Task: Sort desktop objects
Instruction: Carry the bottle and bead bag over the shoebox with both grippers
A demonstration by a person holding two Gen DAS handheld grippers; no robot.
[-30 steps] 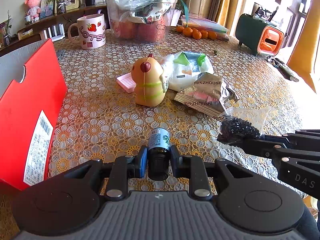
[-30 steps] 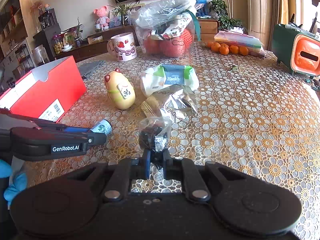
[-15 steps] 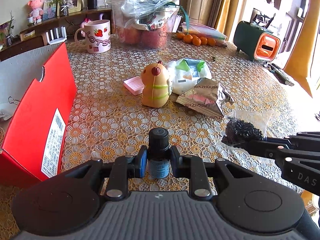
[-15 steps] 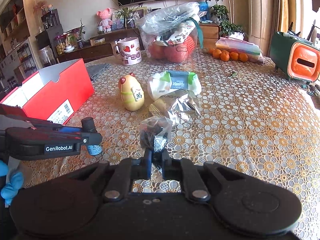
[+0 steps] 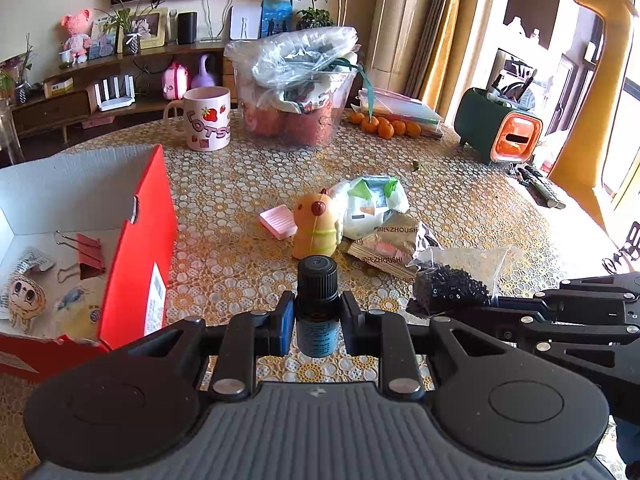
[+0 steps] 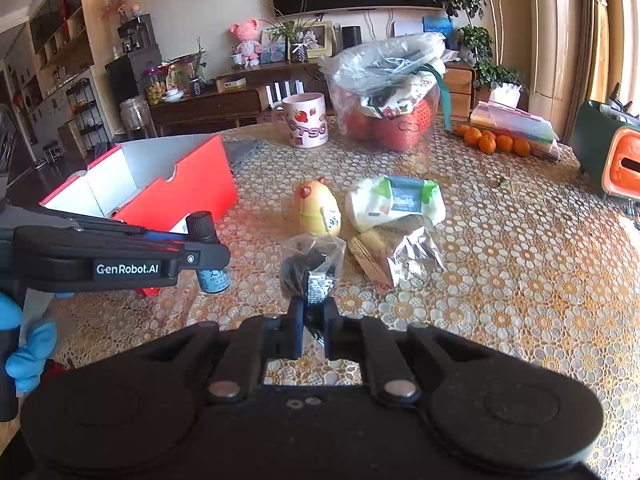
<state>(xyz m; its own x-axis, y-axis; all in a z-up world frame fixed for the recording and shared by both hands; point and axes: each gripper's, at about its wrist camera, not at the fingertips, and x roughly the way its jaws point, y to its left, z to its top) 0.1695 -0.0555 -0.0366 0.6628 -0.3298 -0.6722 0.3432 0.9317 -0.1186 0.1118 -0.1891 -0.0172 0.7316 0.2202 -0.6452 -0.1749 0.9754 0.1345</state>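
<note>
Over the lace-patterned table [image 5: 240,192], open surface lies at the near edge below both tools and broadly to the right in the right wrist view; the red box [image 5: 138,256] stands open at the left edge, its white interior clear along the far wall; the clutter of yellow toy [image 5: 318,226], white pouch [image 5: 374,204] and foil packet [image 5: 390,246] sits mid-table, just beside one another. The left gripper [image 5: 317,326] is clenched on a small dark bottle [image 5: 317,308], upright, held clear of the table; the right gripper [image 6: 311,330] is clenched on a clear bag of black beads [image 6: 310,268], likewise lifted. Legible writing: "GenRobot.AI" on the left tool's side; "LOTSO" in part on the pink mug [image 5: 206,124]; "ZHOUSHI" on the foil packet; the bottle's label is too small to read. Only the left wrist view shows the box's contents: a red binder clip [image 5: 90,252] and stickers; only the right wrist view shows a blue-gloved hand [image 6: 24,344].
</note>
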